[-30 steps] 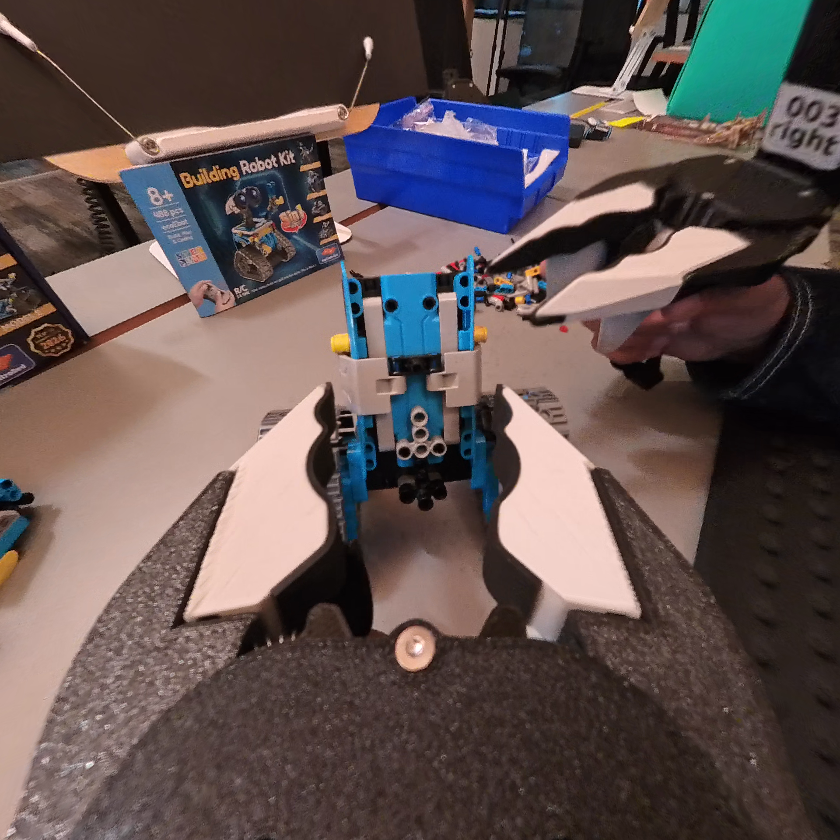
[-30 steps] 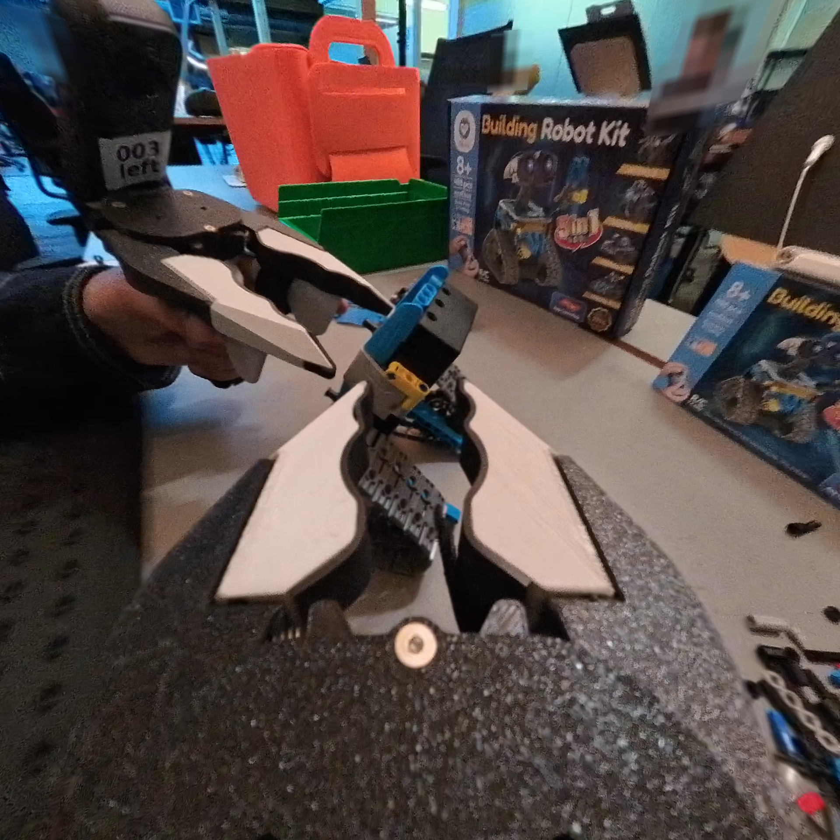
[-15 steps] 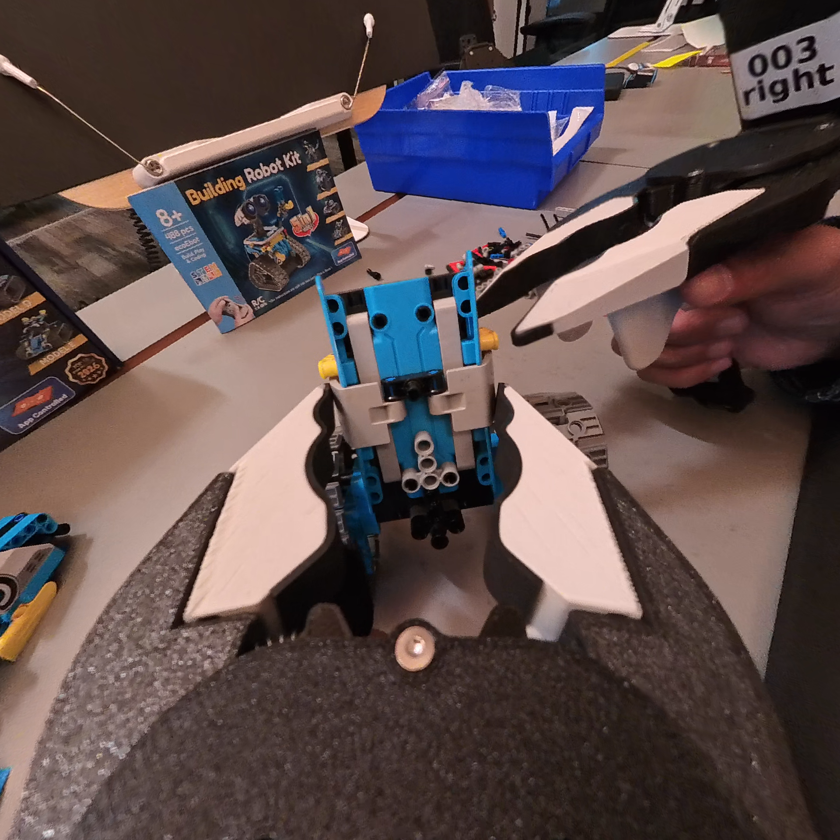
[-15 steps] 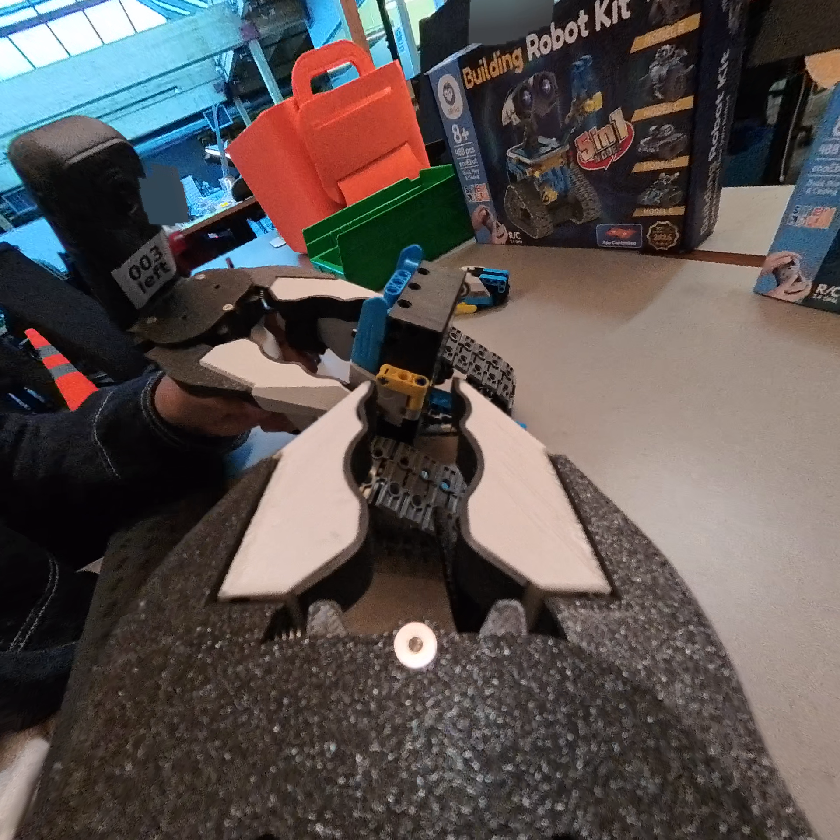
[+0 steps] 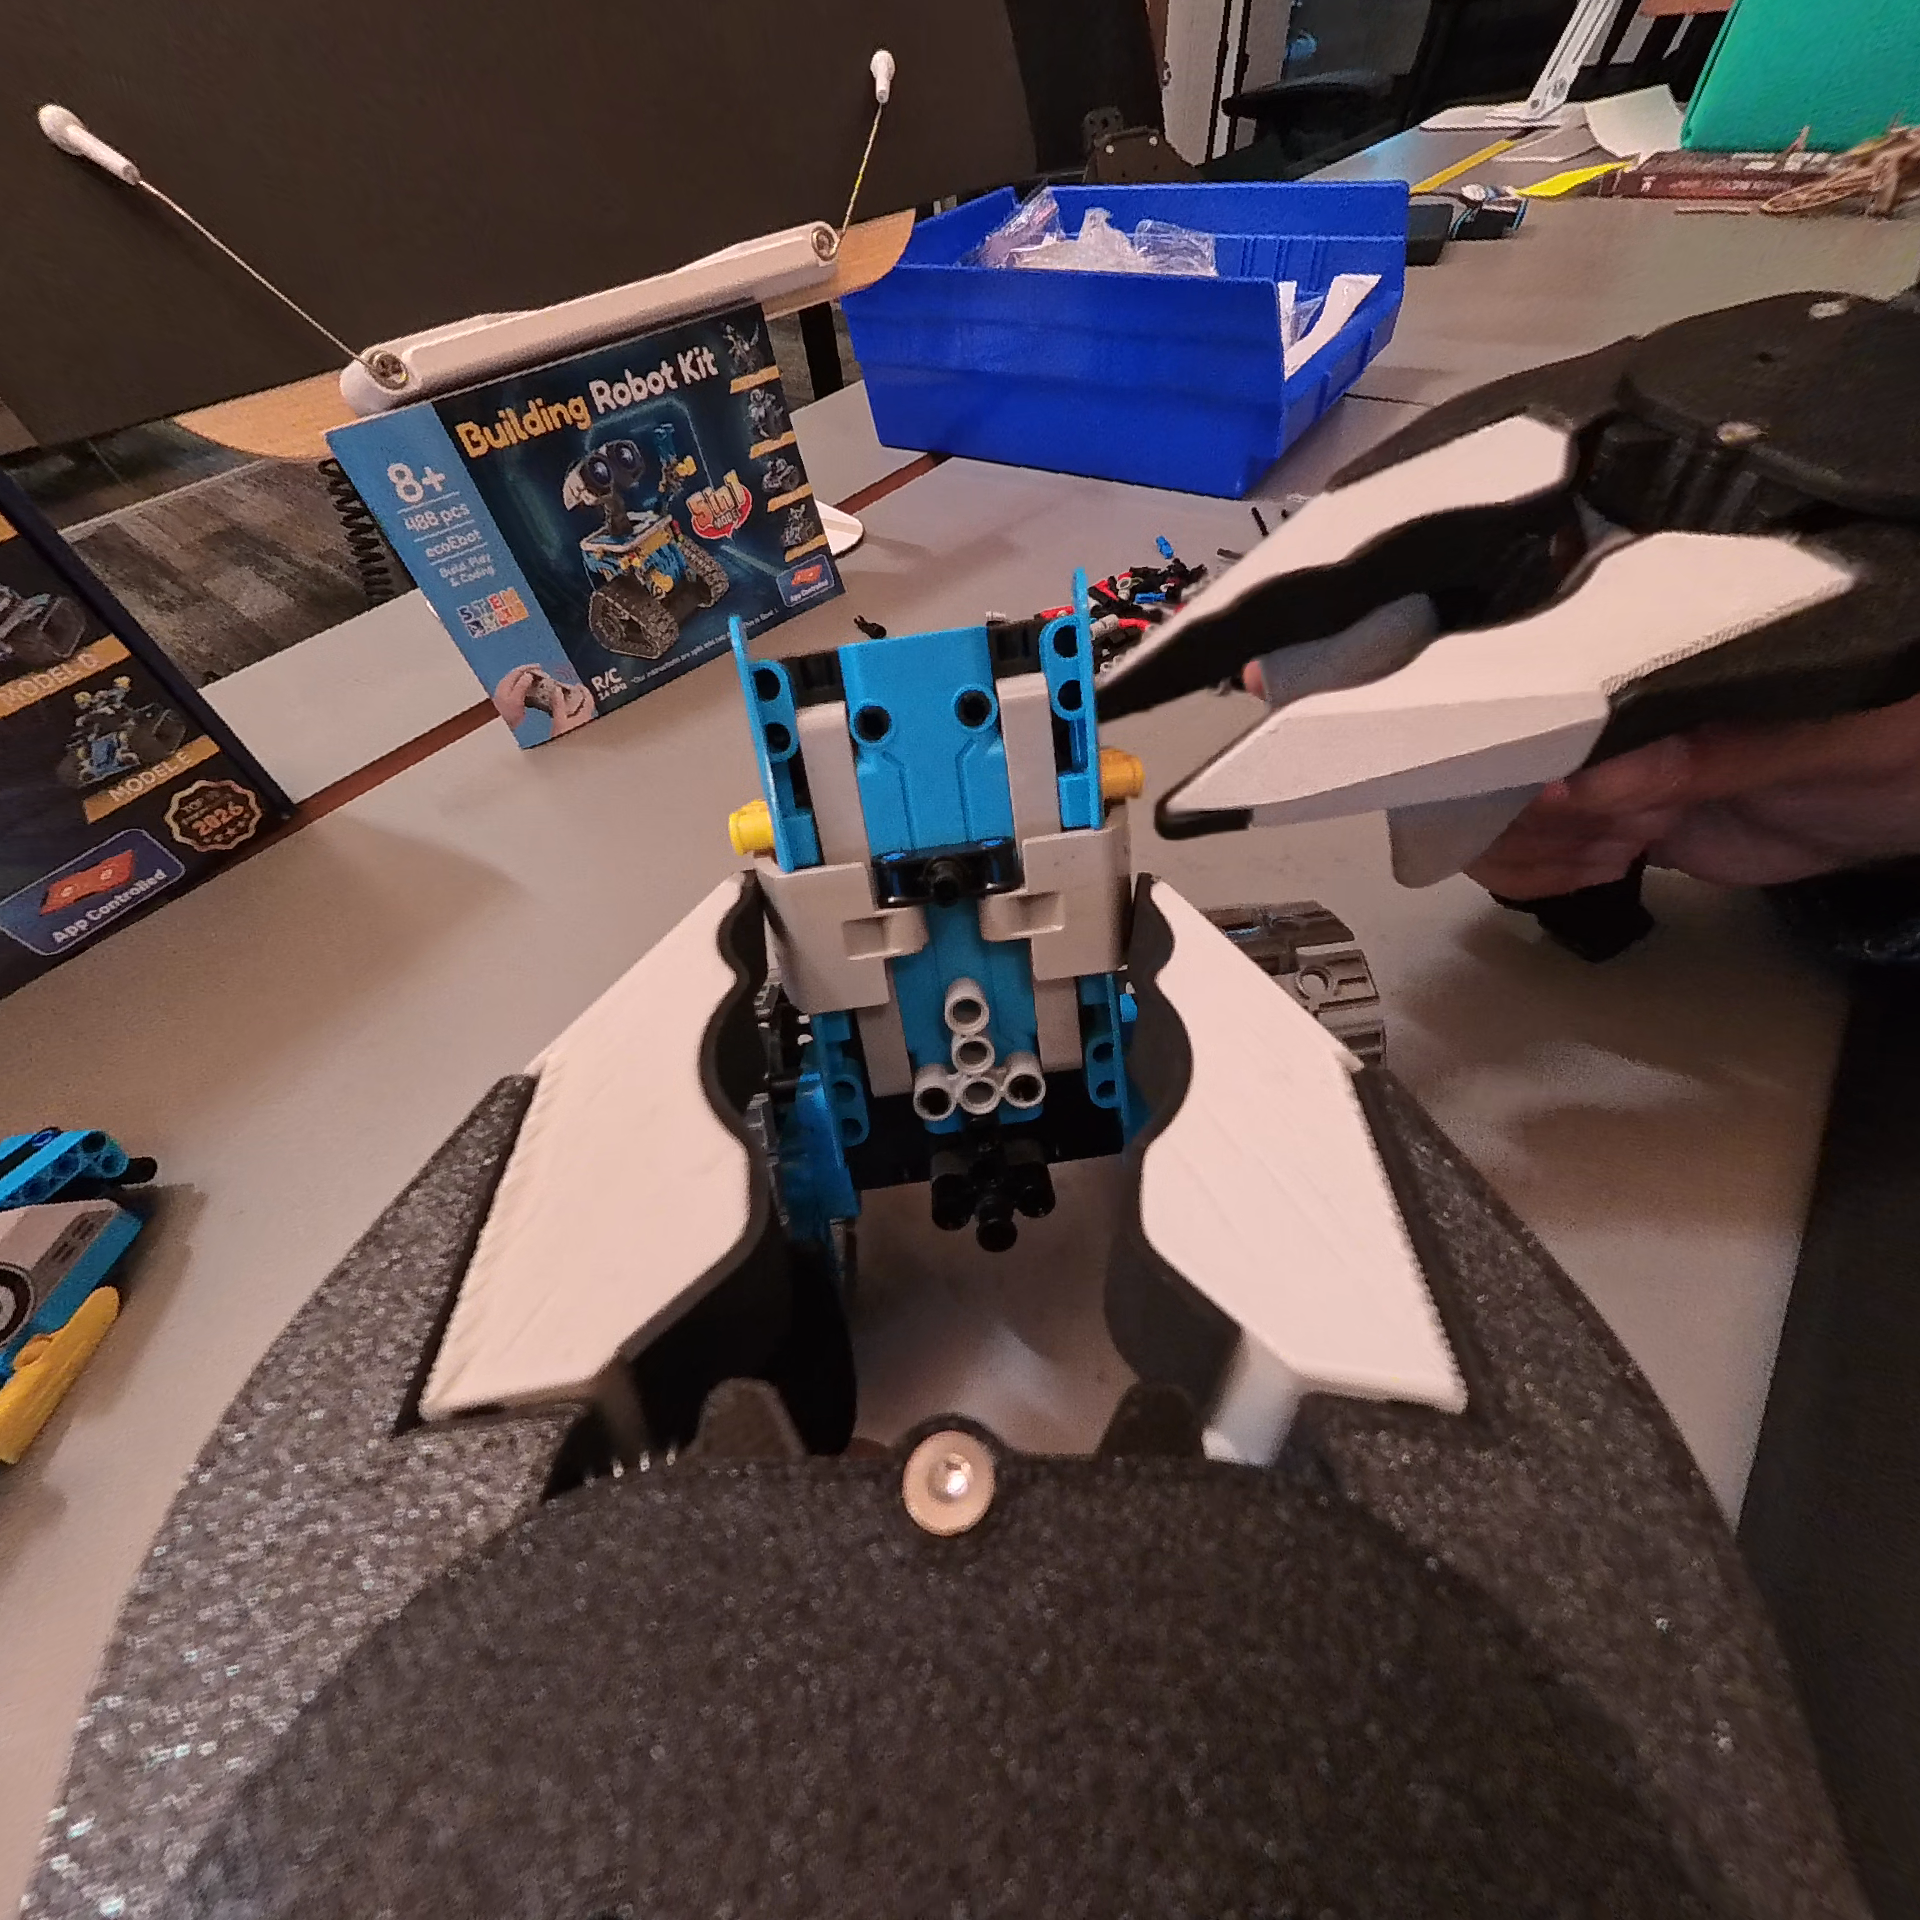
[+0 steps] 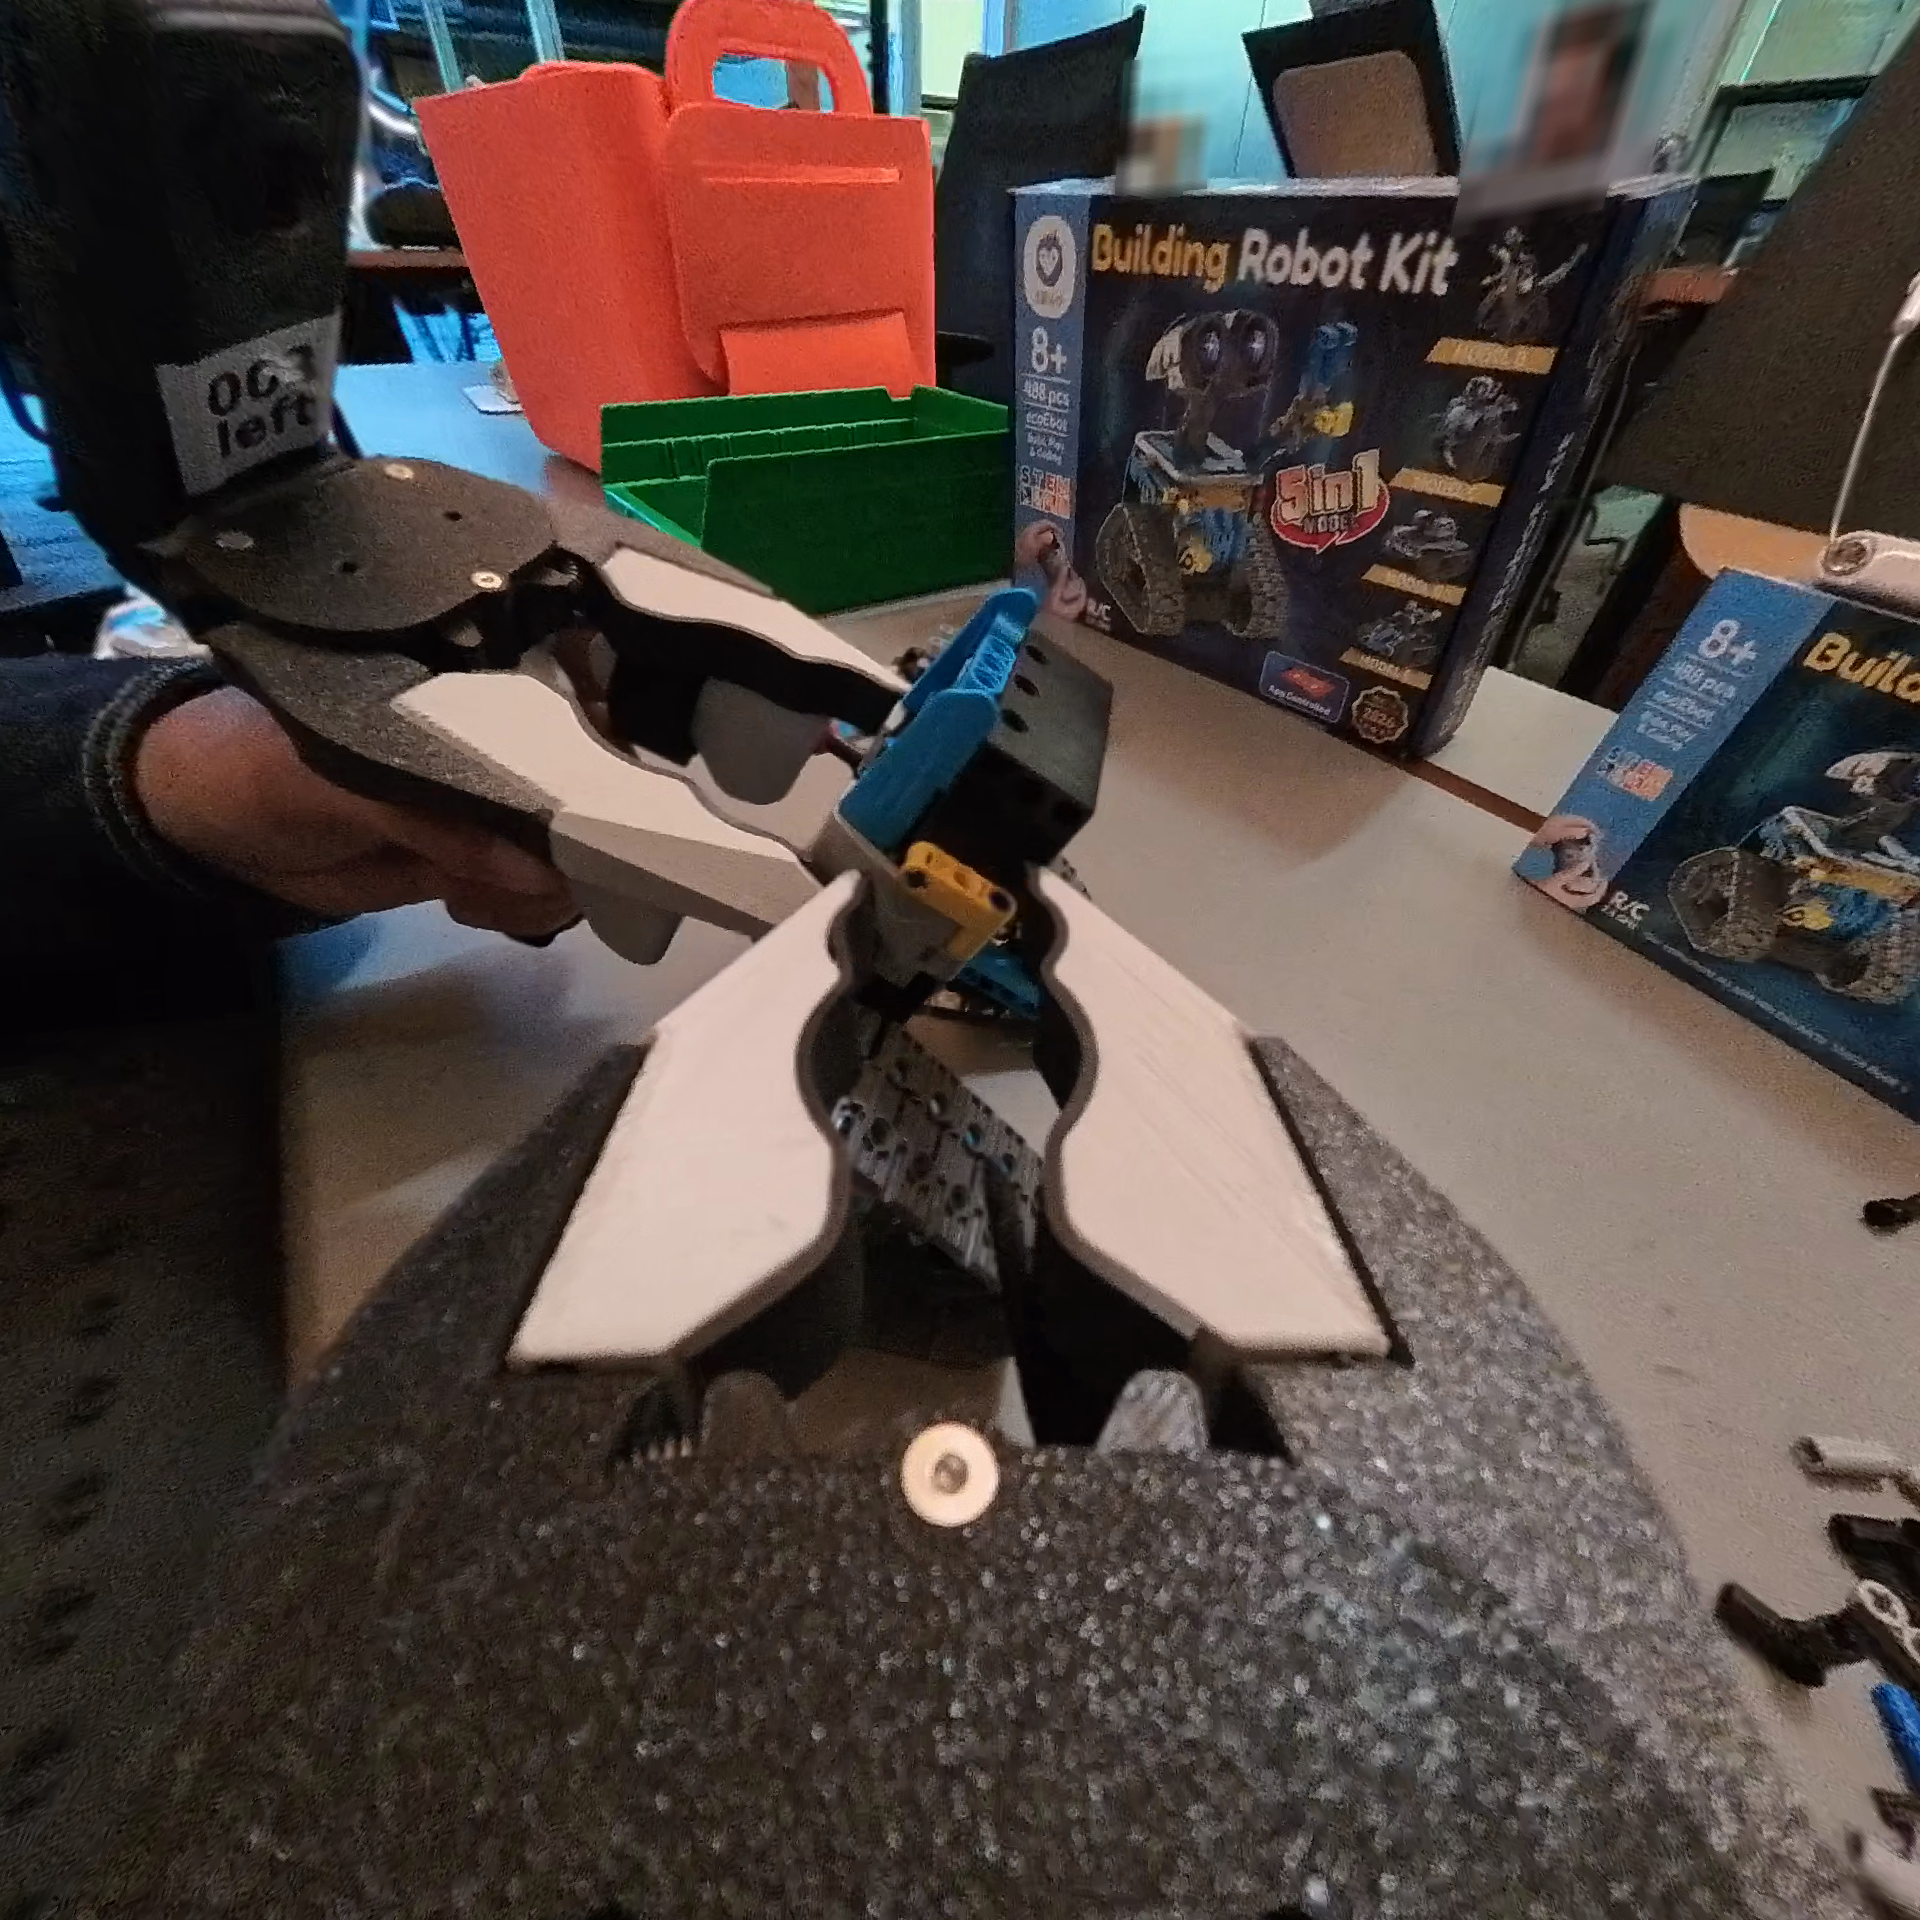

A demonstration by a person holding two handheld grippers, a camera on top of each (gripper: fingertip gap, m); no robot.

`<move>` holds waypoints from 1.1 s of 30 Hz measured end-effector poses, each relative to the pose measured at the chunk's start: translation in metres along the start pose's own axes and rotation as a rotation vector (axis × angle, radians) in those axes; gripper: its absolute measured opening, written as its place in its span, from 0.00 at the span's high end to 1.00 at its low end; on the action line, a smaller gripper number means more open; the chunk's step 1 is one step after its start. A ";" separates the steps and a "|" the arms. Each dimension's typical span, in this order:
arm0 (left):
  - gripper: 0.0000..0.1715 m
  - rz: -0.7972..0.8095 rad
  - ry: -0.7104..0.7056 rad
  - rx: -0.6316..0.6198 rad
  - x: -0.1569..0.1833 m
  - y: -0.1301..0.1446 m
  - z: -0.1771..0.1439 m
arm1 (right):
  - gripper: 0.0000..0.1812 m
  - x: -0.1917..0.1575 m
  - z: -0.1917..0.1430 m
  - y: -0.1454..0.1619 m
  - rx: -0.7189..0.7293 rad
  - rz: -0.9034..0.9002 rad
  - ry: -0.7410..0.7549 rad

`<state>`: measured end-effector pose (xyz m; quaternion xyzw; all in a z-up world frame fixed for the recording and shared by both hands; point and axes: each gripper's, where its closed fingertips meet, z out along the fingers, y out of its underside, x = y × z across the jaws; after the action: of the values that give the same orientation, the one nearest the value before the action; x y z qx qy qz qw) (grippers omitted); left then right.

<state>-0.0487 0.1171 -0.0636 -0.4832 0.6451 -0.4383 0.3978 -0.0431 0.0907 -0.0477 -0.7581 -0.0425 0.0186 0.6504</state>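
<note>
A blue, grey and black brick robot model (image 5: 935, 748) with dark tracks (image 5: 1309, 966) stands tilted on the grey table. My left gripper (image 5: 940, 904) is shut on the model's body, one finger on each side. My right gripper (image 6: 945, 883) is closed on a yellow connector (image 6: 956, 899) that sticks out of the model's side. In the left wrist view the right gripper (image 5: 1132, 769) comes in from the right, its tips above and below that connector (image 5: 1124, 771). In the right wrist view the left gripper (image 6: 862, 790) holds the model (image 6: 1039, 727) from the left.
Two kit boxes (image 5: 582, 540) (image 6: 1299, 447) stand on the table (image 5: 416, 935). A blue bin (image 5: 1122, 343) is at the back, with loose small parts (image 5: 1132, 582) before it. A second small build (image 5: 52, 1247) lies left. An orange bag (image 6: 707, 229) and a green tray (image 6: 810, 488) stand behind. The grippers are tip to tip, or close to it.
The right gripper has moved in from beside the model onto its yellow connector, and its jaws have narrowed. The left gripper has kept its hold and tilted the model slightly.
</note>
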 end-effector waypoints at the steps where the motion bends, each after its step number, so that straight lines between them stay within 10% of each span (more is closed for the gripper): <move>1: 0.59 0.000 0.001 0.001 0.000 0.000 0.000 | 0.86 0.002 0.000 0.001 -0.005 0.012 -0.002; 18: 0.59 -0.078 -0.288 -0.037 -0.021 0.003 -0.001 | 0.89 0.009 -0.005 -0.007 0.036 0.023 0.008; 33: 0.58 0.000 -0.164 -0.047 0.006 0.010 -0.010 | 0.82 0.016 0.003 0.028 -0.125 0.070 0.008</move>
<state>-0.0620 0.1146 -0.0708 -0.5266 0.6205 -0.3818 0.4380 -0.0268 0.0912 -0.0750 -0.7984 -0.0143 0.0357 0.6009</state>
